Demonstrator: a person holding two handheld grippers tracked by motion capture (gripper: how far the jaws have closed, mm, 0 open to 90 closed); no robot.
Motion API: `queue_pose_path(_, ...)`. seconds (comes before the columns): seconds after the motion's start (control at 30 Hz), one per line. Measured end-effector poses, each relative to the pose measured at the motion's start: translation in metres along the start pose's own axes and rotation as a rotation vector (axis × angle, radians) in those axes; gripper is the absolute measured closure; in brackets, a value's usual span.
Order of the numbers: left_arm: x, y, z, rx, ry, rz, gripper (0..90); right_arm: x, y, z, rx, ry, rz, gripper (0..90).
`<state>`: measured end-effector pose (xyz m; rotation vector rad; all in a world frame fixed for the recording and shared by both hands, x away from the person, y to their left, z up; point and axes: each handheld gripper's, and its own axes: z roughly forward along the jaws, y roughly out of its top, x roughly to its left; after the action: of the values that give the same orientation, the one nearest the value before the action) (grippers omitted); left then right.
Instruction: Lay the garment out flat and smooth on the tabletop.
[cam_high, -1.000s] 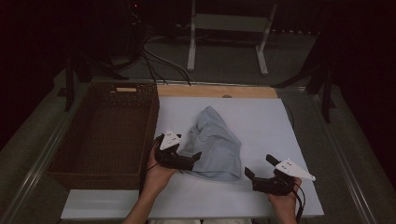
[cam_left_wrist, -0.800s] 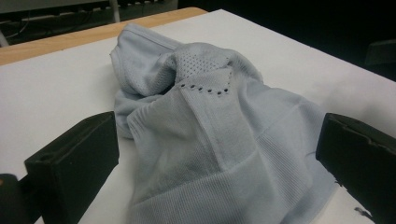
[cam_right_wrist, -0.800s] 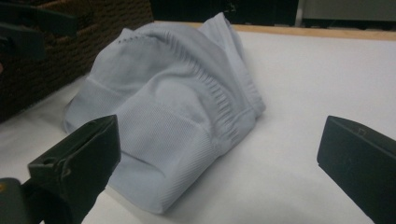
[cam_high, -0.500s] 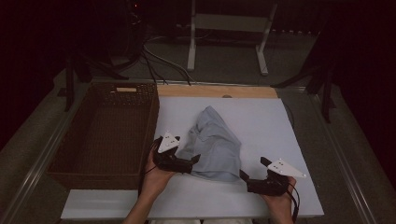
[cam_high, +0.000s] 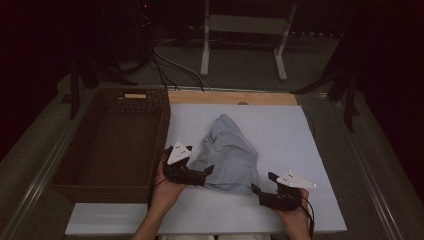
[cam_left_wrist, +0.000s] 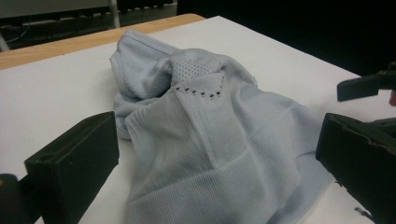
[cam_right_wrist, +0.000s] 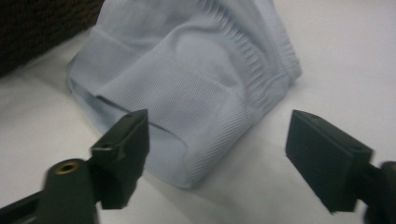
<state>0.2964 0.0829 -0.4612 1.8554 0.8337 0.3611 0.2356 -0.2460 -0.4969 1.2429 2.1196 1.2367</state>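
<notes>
Garment's (cam_left_wrist: 205, 154) near hem cut off

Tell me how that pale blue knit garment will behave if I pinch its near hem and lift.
The garment lies crumpled in soft folds, so it will probably drape and sag, not hold shape. Its thin ribbed knit looks light and likely grips well. Pushed, it would probably bunch on the white table.

Room dim; white counter (cam_high: 300, 150) lit from above, wooden strip (cam_high: 230, 97) along its far edge. Beyond the claws: grey floor (cam_high: 240, 65), trailing cables (cam_high: 170, 60), white metal stand (cam_high: 245, 25). Dark surroundings.
</notes>
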Motion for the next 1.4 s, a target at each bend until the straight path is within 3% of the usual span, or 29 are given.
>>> queue_pose_path(0.03, 0.000, 0.000, 0.000, -0.001, 0.000, 0.001, 1.1, 0.002, -0.001, 0.003, 0.019, 0.001, -0.016, 30.9)
queue_pose_path(0.13, -0.001, 0.000, -0.001, -0.003, -0.002, 0.000, 1.1, 0.003, -0.001, 0.004, 0.027, 0.000, -0.022, 32.0)
queue_pose_path(0.17, -0.001, 0.000, -0.001, -0.003, -0.001, 0.003, 1.1, 0.004, -0.002, 0.008, 0.058, 0.000, -0.036, 37.2)
queue_pose_path(0.53, -0.001, 0.001, -0.002, -0.008, -0.002, 0.003, 1.1, 0.006, -0.007, 0.018, 0.149, 0.003, -0.059, 58.8)
queue_pose_path(0.8, -0.002, 0.000, -0.002, -0.007, -0.001, 0.007, 1.1, 0.005, -0.007, 0.015, 0.145, 0.021, -0.062, 83.6)
queue_pose_path(1.07, -0.002, 0.000, -0.002, -0.009, -0.003, 0.007, 1.1, 0.001, -0.002, 0.002, 0.093, 0.019, -0.048, 85.0)
queue_pose_path(1.4, -0.002, 0.001, -0.003, -0.015, -0.004, 0.005, 1.1, -0.005, 0.000, -0.007, 0.068, 0.003, -0.031, 85.0)
